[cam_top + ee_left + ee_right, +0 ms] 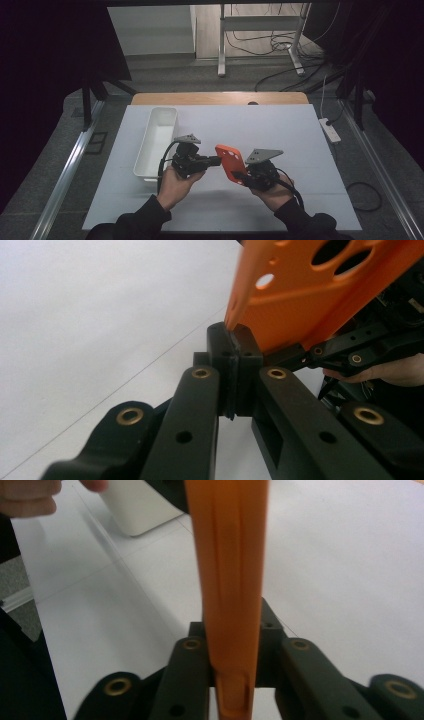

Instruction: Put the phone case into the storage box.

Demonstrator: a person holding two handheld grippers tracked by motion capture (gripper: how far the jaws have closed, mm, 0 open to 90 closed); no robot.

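A flat orange plate (231,160) with round holes hangs tilted above the white table, between my two grippers. My left gripper (216,160) reaches in from the left, and its jaws are shut on the plate's near edge. In the left gripper view the pads (245,360) pinch the orange plate (310,295) at its lower corner. My right gripper (240,176) holds the plate from below on the right. In the right gripper view the orange plate (230,570) stands edge-on between the jaws of that gripper (232,645), which press on both of its faces.
A long white tray (142,150) lies on the table to the left of my left hand; its corner (140,510) also appears in the right gripper view. A white power strip (330,130) lies on the floor off the table's right edge. A desk frame and cables stand beyond the table.
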